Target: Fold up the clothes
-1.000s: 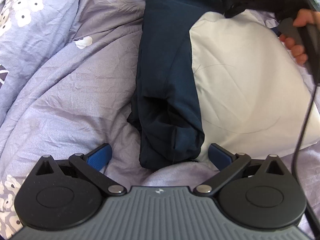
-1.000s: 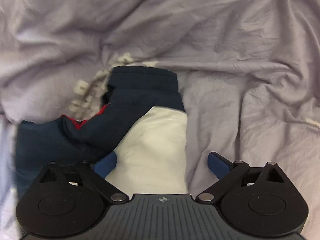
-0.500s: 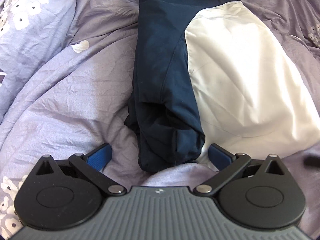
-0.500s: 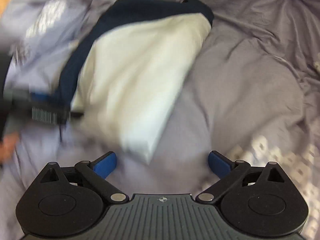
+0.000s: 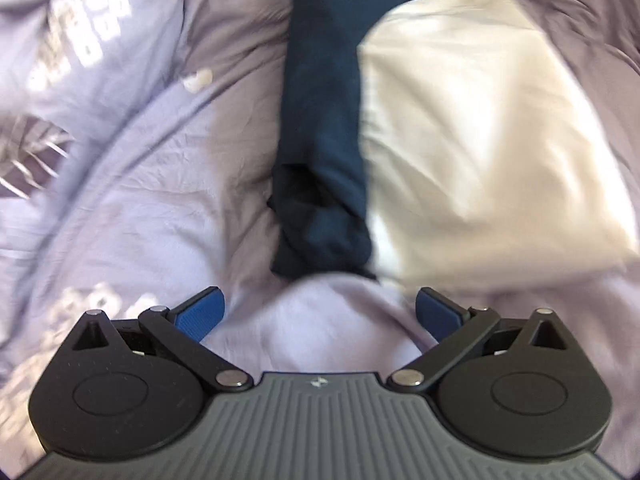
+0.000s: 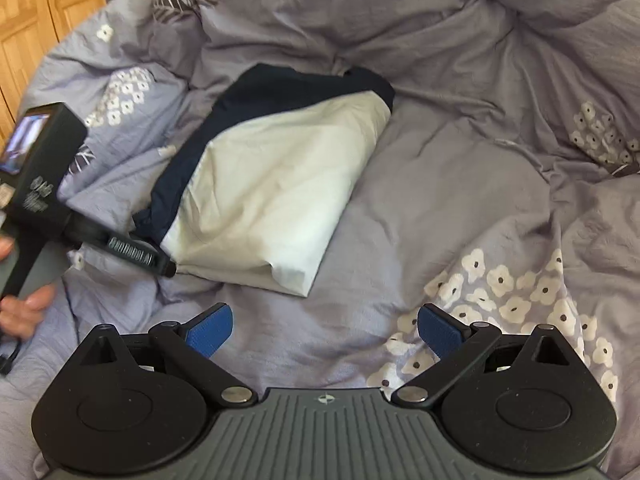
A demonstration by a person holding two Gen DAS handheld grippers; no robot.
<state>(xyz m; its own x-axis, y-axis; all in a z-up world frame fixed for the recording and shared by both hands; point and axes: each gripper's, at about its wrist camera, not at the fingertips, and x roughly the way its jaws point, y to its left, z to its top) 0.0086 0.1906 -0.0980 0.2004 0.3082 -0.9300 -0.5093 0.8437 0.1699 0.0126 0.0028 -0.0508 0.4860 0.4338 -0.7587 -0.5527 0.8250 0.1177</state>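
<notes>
Blue pads tip both claws, and in each wrist view they stand wide apart with nothing between them. At the bottom of the left wrist view the left claw hovers over a bare hump of the lilac duvet, its pads just short of the near end of the folded garment. That view is smeared by motion, so fine detail is lost. The garment runs from the middle of the frame up to the top edge: a navy band on its left side, ending in a bunched dark cuff nearest the claw, and a broad white panel filling the right half.

At the bottom of the right wrist view the right claw sits over the duvet, near a cluster of white printed flowers at lower right. Beyond it, at centre left, the garment lies as a folded white slab edged in navy along its left and top sides, resting on the rumpled bed. At the left edge a hand grips the handle of the other tool, whose black tip reaches to the garment's lower left corner. Wooden panelling shows in the upper left corner.
</notes>
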